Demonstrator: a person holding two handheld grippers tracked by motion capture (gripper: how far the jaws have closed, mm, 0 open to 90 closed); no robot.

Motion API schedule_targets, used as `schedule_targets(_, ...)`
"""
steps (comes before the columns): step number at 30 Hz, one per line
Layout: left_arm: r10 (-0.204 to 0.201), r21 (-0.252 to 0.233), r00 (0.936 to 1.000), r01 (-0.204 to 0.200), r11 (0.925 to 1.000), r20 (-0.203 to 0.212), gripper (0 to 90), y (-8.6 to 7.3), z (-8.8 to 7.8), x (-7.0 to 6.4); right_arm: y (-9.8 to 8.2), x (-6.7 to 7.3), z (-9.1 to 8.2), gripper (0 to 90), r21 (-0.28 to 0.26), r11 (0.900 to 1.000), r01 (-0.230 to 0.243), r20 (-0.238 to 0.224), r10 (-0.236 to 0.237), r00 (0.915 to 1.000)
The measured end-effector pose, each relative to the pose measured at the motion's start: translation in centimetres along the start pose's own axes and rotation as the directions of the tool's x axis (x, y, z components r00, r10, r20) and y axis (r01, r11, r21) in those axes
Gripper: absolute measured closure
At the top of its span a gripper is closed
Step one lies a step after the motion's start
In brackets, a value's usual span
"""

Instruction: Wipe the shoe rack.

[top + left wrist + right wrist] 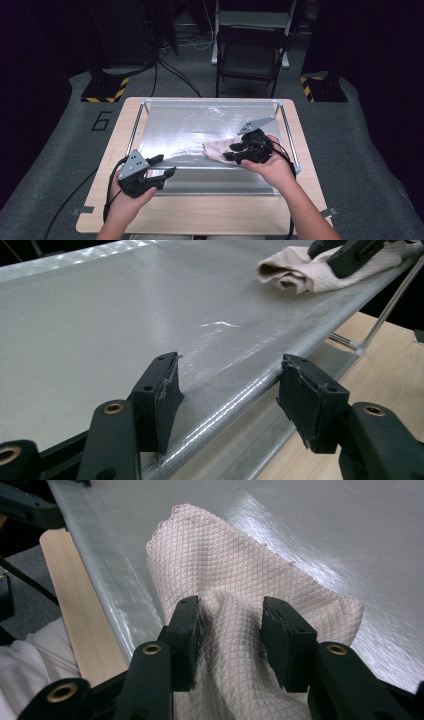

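Right gripper view: your right gripper (229,630) has a raised fold of the cloth (240,570) between its jaws, and both pads sit against that bunched ridge, so it reads as a grasp on the cloth. Fabric is pale pink with a diamond weave and a scalloped hem; it spreads away from the jaws onto the sheet (350,525), a translucent shiny surface. To that view's left, the sheet's edge drops off beside a strip of wooden table (75,605).

High view: the right gripper (231,152) lies on the right half of the sheet (180,130), with the cloth (216,149) bunched just left of its jaws. Your right hand (272,167) wraps the body from below. The sheet is stretched in a metal frame (135,130) standing on the table (210,215).

Left gripper view: your left gripper (227,395) is released, jaws standing apart and straddling the sheet's near edge (235,380); the one pad rests on or just above the sheet, the other hangs off its edge, over the table. Nothing is pinched between them. Farther off, the cloth (300,275) lies on the sheet, the other gripper on it.

High view again: the left gripper (165,166) sits at the sheet's near left corner, well apart from the cloth. A folding chair (250,50) stands beyond the table.
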State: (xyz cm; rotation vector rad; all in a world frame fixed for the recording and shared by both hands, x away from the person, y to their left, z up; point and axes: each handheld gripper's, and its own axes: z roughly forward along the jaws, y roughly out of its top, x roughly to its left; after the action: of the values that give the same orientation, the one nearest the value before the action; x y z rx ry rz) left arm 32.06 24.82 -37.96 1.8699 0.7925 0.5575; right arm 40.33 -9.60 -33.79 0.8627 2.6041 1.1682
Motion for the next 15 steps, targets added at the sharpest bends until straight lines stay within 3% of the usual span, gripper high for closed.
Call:
schedule_targets(5,-0.010,-0.013,0.9999,0.010,0.9999,-0.006,41.2,-0.2,-0.1,0.1,-0.9,-0.9,-1.5,59.0,0.009,1.000,-0.028,0.028,0.028,0.9992)
schedule_targets(15,-0.010,-0.001,0.9999,0.010,1.0000,-0.003,41.1,-0.1,-0.1,0.2,-0.3,0.2,-0.3,58.7,-0.010,1.000,-0.008,0.013,0.008,0.9999)
